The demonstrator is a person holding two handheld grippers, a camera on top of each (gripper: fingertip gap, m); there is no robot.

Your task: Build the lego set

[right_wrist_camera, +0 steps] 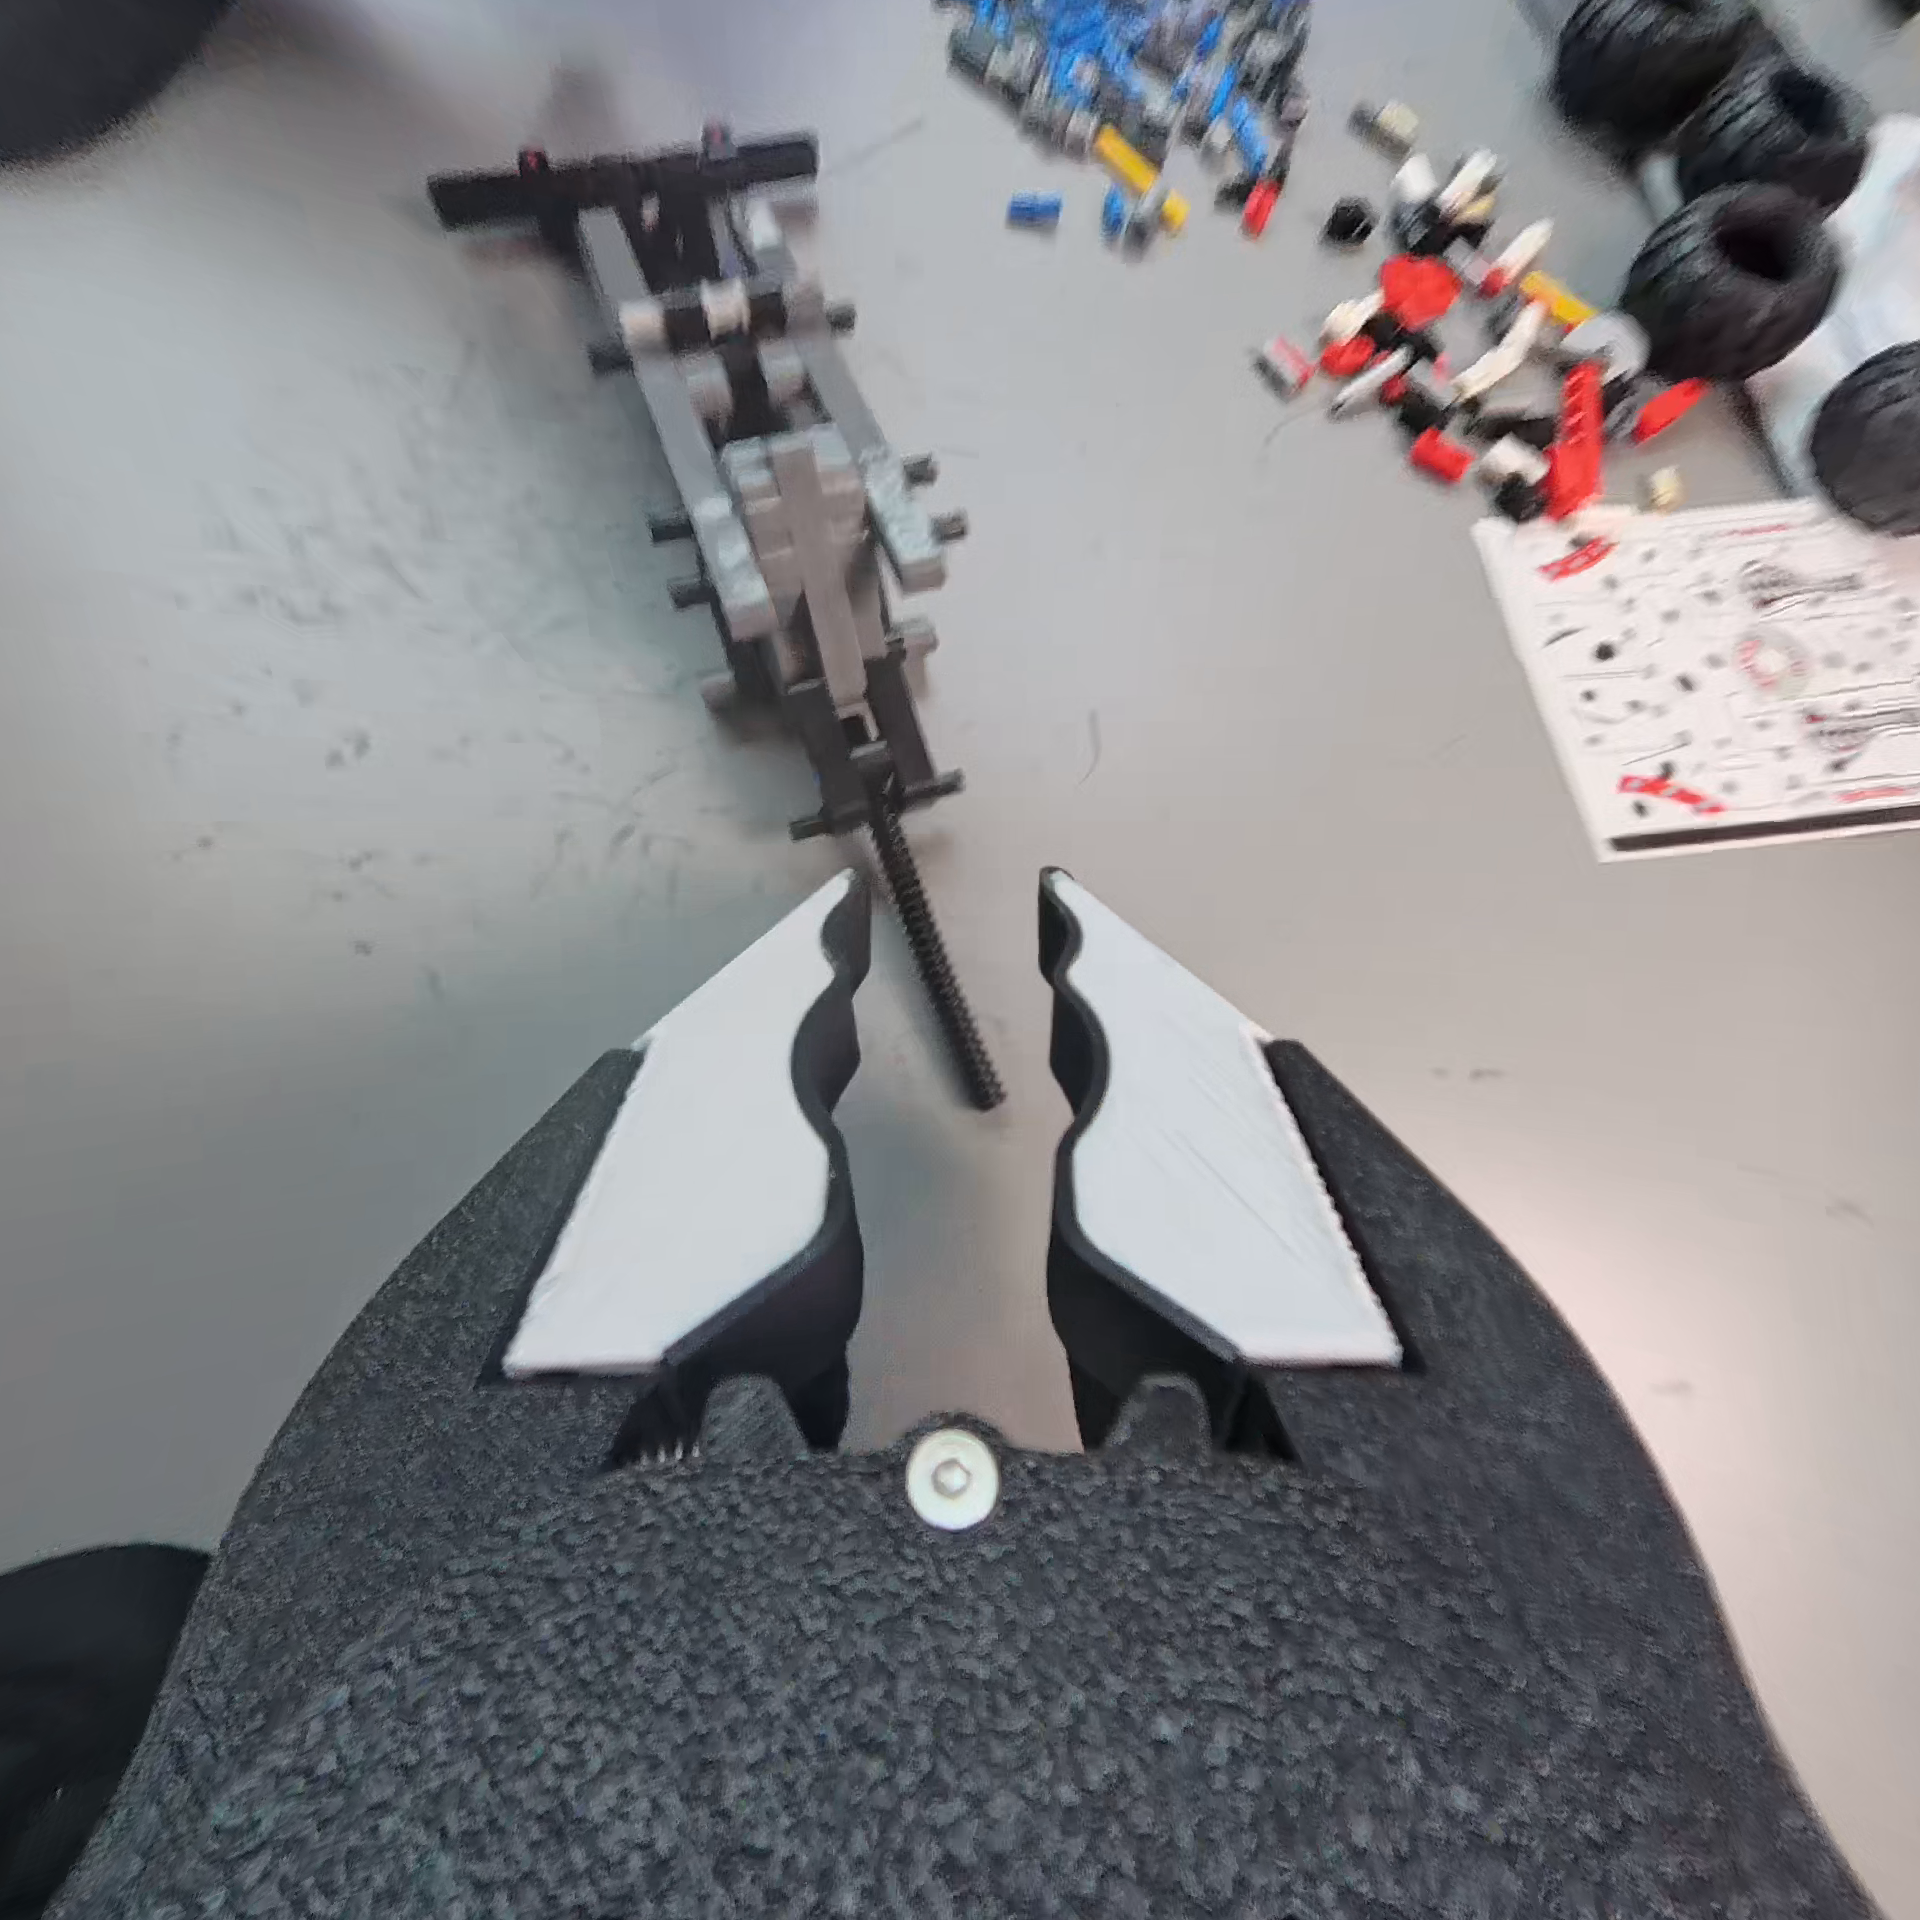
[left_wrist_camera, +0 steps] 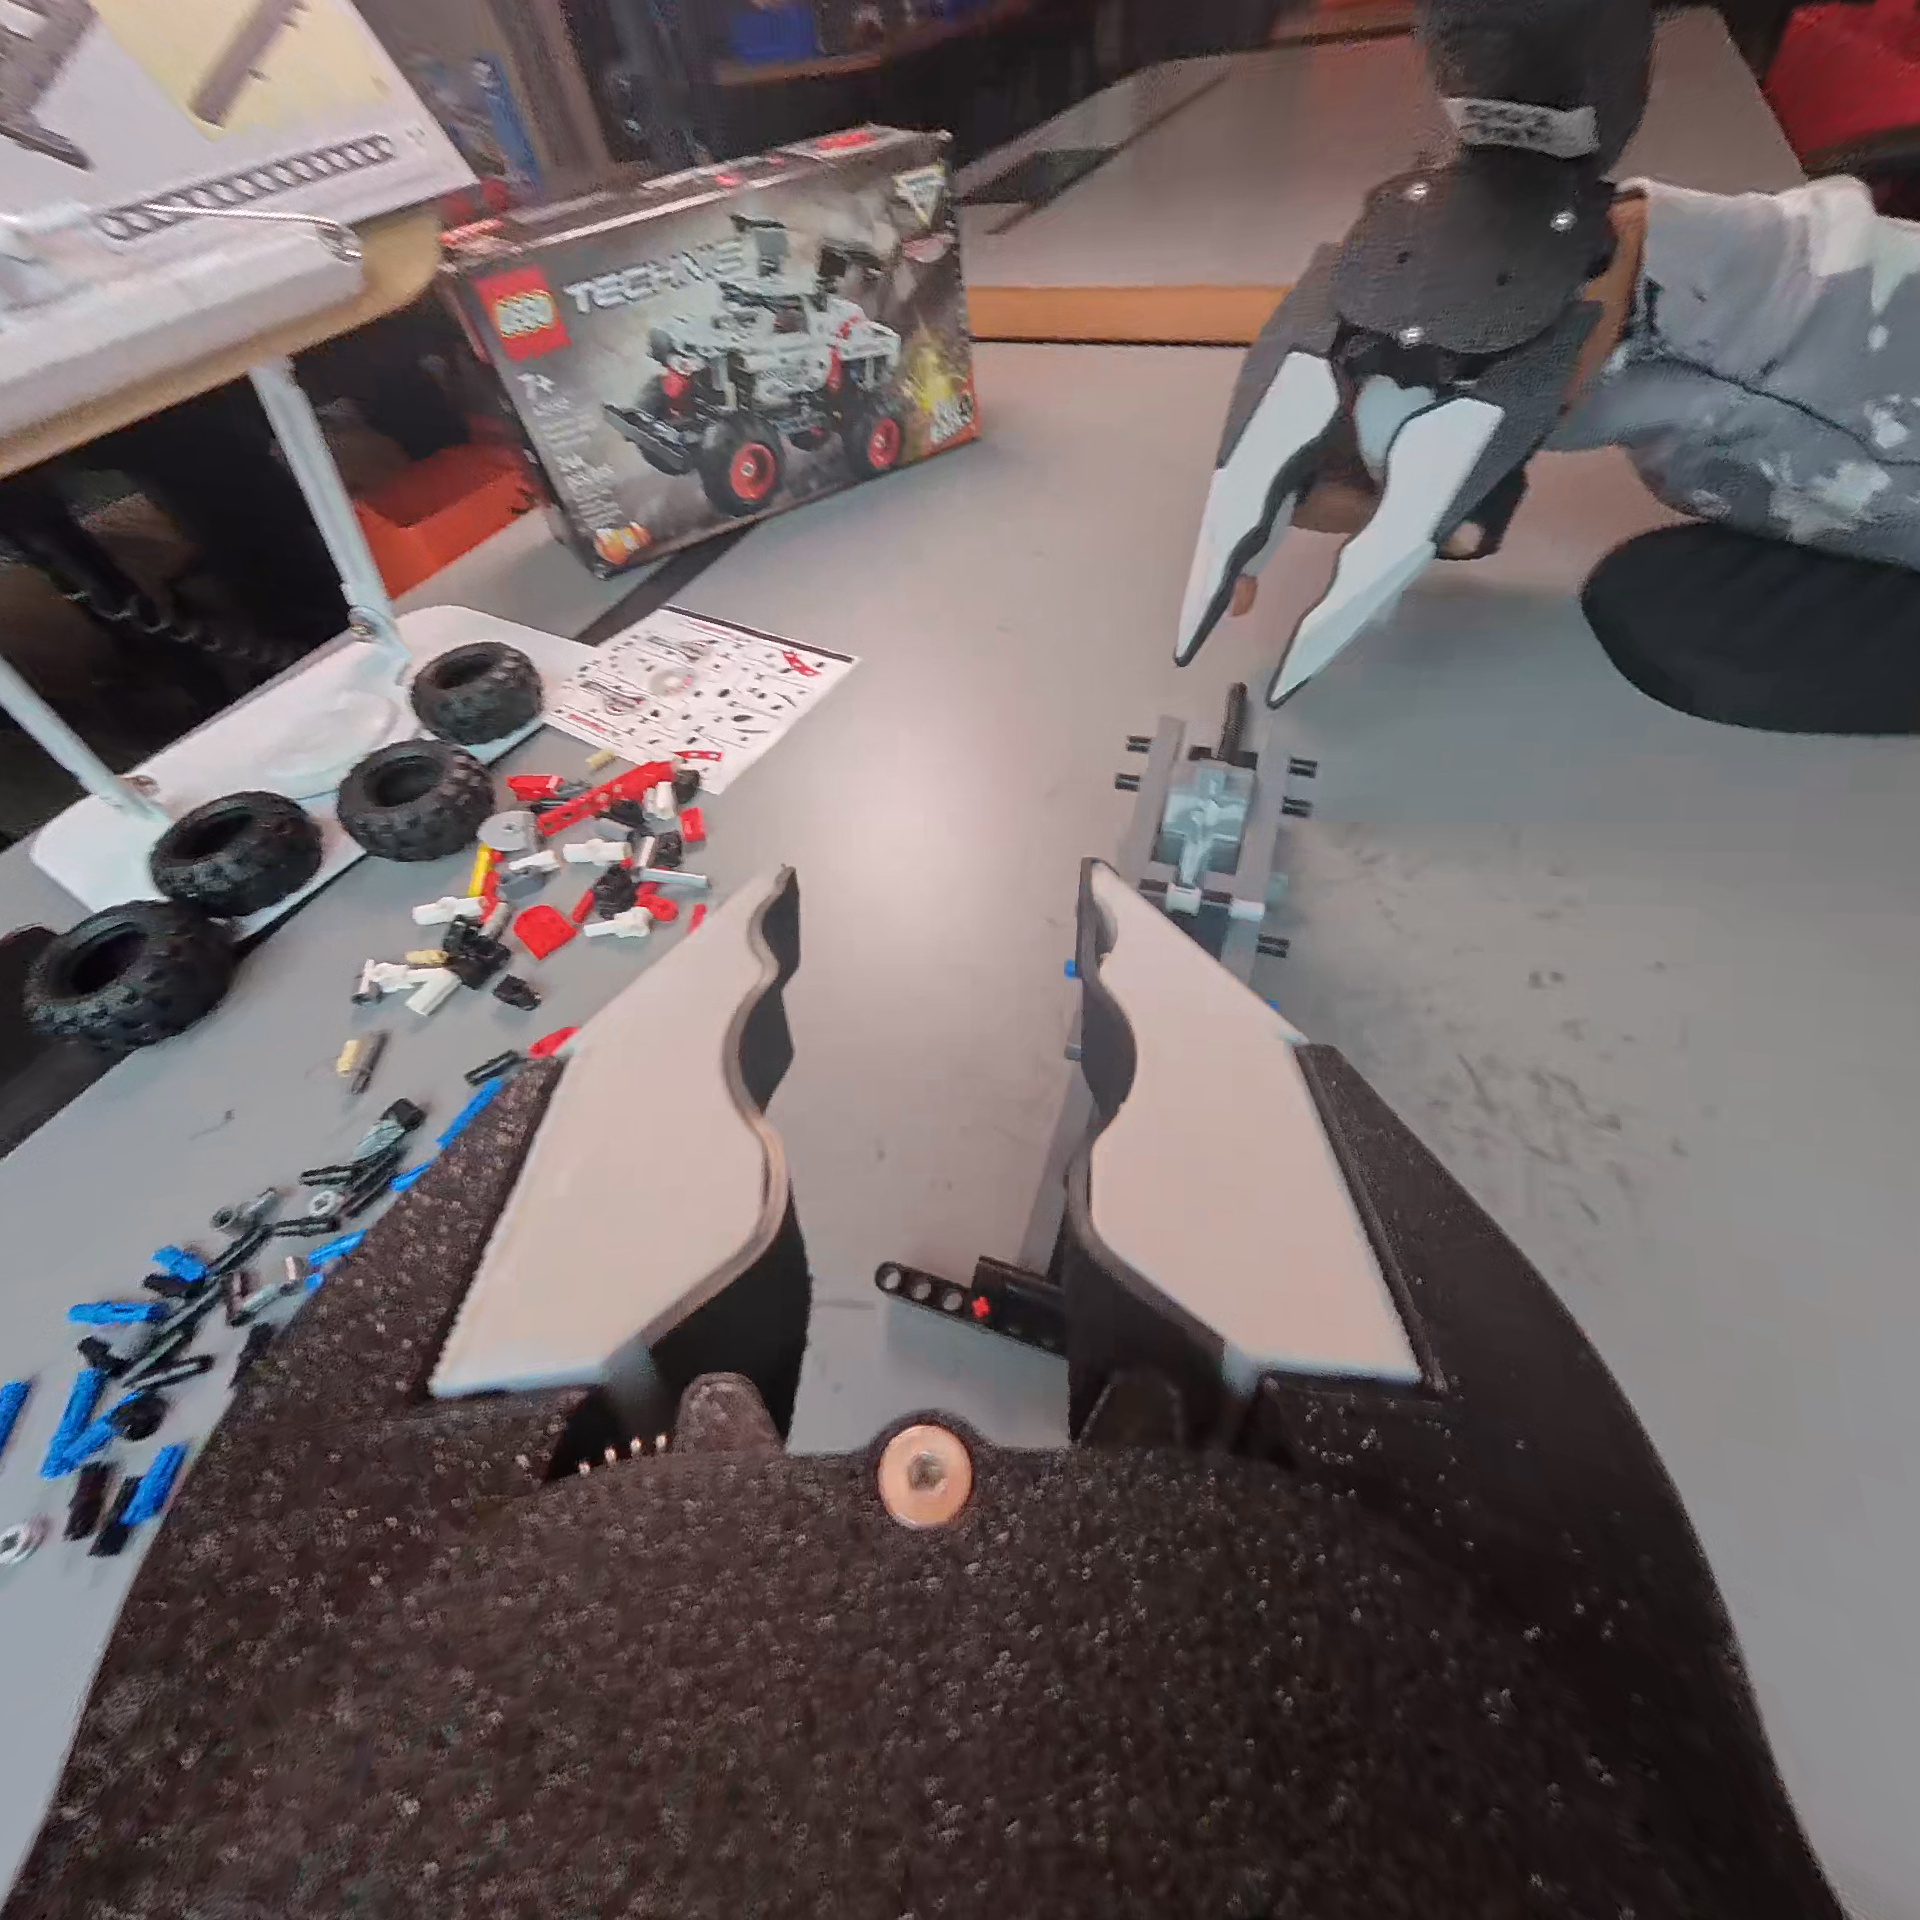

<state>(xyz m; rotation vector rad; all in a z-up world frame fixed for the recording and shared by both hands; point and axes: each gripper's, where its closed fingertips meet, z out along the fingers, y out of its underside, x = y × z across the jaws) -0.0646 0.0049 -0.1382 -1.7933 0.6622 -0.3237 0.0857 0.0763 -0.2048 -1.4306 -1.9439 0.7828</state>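
A long grey and black chassis (left_wrist_camera: 1205, 831) lies on the grey table (left_wrist_camera: 935, 727); my left gripper's right finger hides its middle. In the right wrist view the chassis (right_wrist_camera: 769, 488) ends in a black ribbed axle (right_wrist_camera: 935, 966) that runs between my fingers. My left gripper (left_wrist_camera: 940, 883) is open and empty, its right finger over the chassis. My right gripper (right_wrist_camera: 951, 878) is open around the axle without gripping it; it also shows in the left wrist view (left_wrist_camera: 1231, 681), just above the chassis' far end.
Loose red, white and black parts (left_wrist_camera: 582, 883) and blue and black pins (left_wrist_camera: 208, 1299) lie at left, with several black tyres (left_wrist_camera: 416, 800). A sticker sheet (left_wrist_camera: 696, 691) and the set's box (left_wrist_camera: 727, 353) lie behind. A stand holds an open booklet (left_wrist_camera: 187, 135). My hands' fingertips stand some 20 cm from each other.
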